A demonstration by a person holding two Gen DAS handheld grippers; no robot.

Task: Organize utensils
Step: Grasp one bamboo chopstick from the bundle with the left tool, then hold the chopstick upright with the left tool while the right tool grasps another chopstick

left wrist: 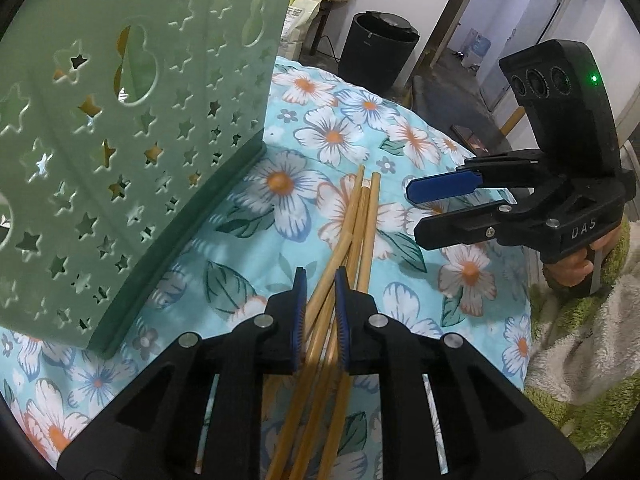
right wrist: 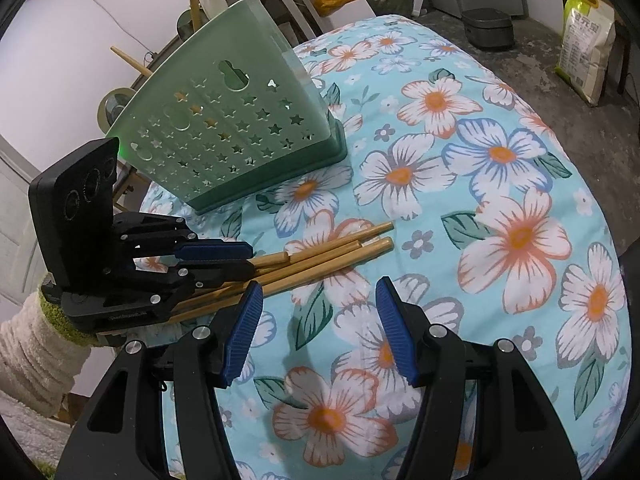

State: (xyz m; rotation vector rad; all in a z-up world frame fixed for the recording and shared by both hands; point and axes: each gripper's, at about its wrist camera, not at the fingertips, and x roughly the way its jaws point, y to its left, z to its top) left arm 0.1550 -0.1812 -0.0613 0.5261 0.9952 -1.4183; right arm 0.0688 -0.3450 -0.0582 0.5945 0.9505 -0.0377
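Observation:
Several bamboo chopsticks (left wrist: 362,216) (right wrist: 340,252) lie in a bundle on the floral cloth, tips fanned out. My left gripper (left wrist: 321,276) (right wrist: 250,258) is shut on the bundle's near part, its blue pads pressing the sticks from both sides. A green utensil holder (left wrist: 120,160) (right wrist: 240,128) with star-shaped holes stands on the cloth just beyond and left of the sticks, with wooden pieces showing through its holes. My right gripper (right wrist: 320,284) (left wrist: 412,214) hovers open beside the chopstick tips, with only cloth between its fingers.
The blue floral cloth (right wrist: 500,160) covers a rounded table that drops off at the far and right edges. On the floor beyond are a black bin (left wrist: 378,48), a rice cooker (right wrist: 488,28) and a rice bag (right wrist: 586,40). A fluffy sleeve (right wrist: 32,360) holds the left gripper.

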